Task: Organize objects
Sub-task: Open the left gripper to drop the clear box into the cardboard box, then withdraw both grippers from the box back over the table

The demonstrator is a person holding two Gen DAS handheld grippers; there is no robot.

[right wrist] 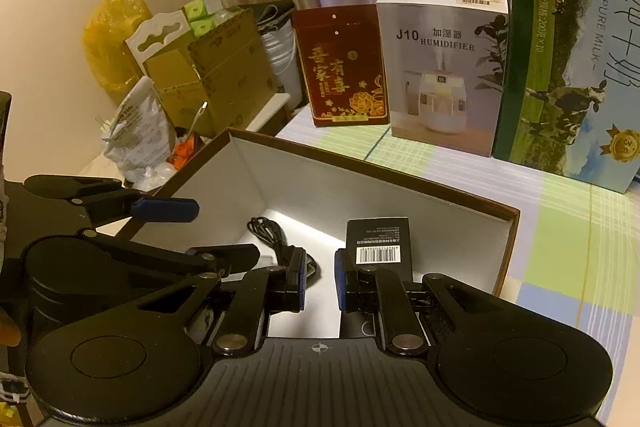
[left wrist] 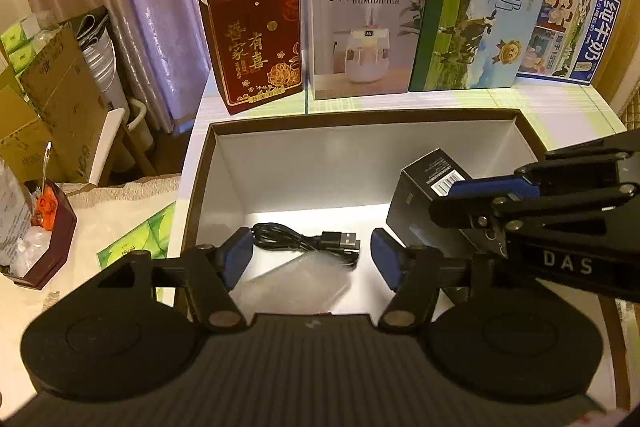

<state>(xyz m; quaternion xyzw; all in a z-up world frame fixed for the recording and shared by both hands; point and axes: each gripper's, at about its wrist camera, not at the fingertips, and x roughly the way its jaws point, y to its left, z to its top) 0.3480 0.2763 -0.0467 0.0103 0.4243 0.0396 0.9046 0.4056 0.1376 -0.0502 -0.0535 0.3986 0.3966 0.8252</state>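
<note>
An open brown box (left wrist: 362,115) with a white inside sits on the table, also in the right wrist view (right wrist: 400,175). In it lie a coiled black USB cable (left wrist: 308,241) (right wrist: 276,239) and a small black carton with a barcode (left wrist: 430,195) (right wrist: 378,241). My left gripper (left wrist: 312,257) is open and empty above the box, its fingers straddling the cable's plug end. My right gripper (right wrist: 320,281) is open with a narrow gap, just left of the black carton and not holding it. It reaches in from the right in the left wrist view (left wrist: 496,187).
Along the back of the table stand a red gift box (left wrist: 256,43), a white humidifier box (left wrist: 360,31), a green milk carton (left wrist: 480,7) and a blue milk box (left wrist: 572,31). Cardboard boxes (left wrist: 52,95) and clutter fill the left side beyond the table edge.
</note>
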